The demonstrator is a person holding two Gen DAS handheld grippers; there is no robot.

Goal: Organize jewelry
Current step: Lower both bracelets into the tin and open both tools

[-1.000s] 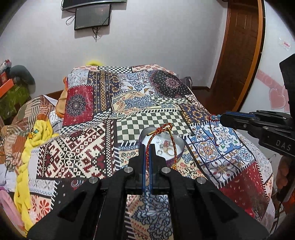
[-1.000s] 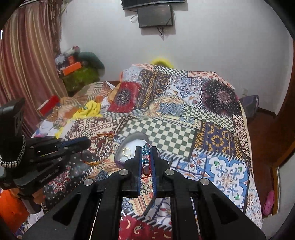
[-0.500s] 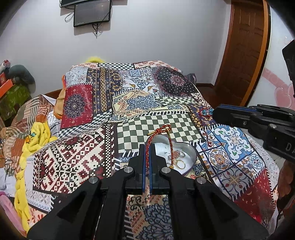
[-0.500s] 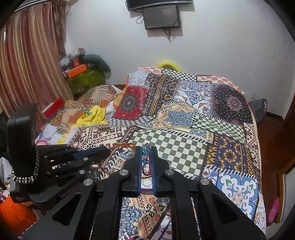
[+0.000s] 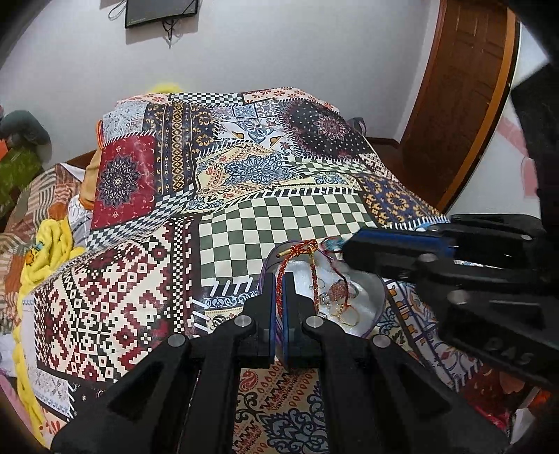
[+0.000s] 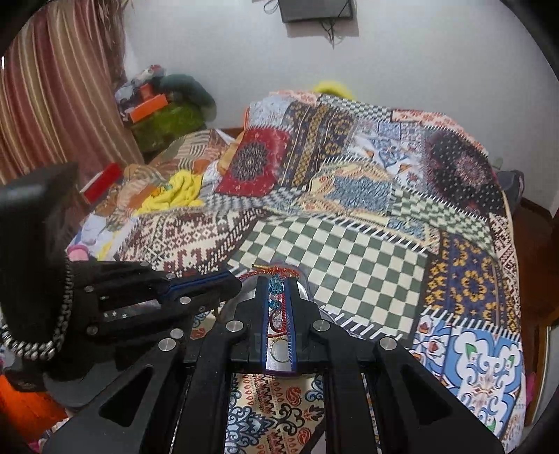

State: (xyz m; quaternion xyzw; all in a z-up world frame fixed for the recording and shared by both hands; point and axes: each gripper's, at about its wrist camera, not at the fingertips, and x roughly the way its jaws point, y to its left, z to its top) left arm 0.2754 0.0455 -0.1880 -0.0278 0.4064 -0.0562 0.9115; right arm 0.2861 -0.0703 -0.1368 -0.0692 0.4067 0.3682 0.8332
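A shallow clear dish [image 5: 375, 290] with white lining lies on the patchwork bedspread [image 5: 244, 195] and holds rings and small jewelry [image 5: 340, 300]. My left gripper [image 5: 278, 279] is shut on a red-and-gold braided cord bracelet [image 5: 297, 253] that loops over the dish. My right gripper [image 6: 278, 283] is shut on a bracelet with blue and red beads [image 6: 276, 290], right above the dish [image 6: 279, 352]. In the left wrist view the right gripper [image 5: 353, 249] comes in from the right over the dish's far rim. In the right wrist view the left gripper [image 6: 234, 281] reaches in from the left.
Yellow cloth [image 5: 45, 244] and piled clothes lie at the bed's left side. A wooden door [image 5: 454, 104] stands at the right. A screen [image 5: 160, 12] hangs on the far wall. A striped curtain [image 6: 52, 87] hangs at the left.
Both grippers have moved closer together and lower over the dish, each still holding its bracelet. The right gripper now sits above the dish's rim.
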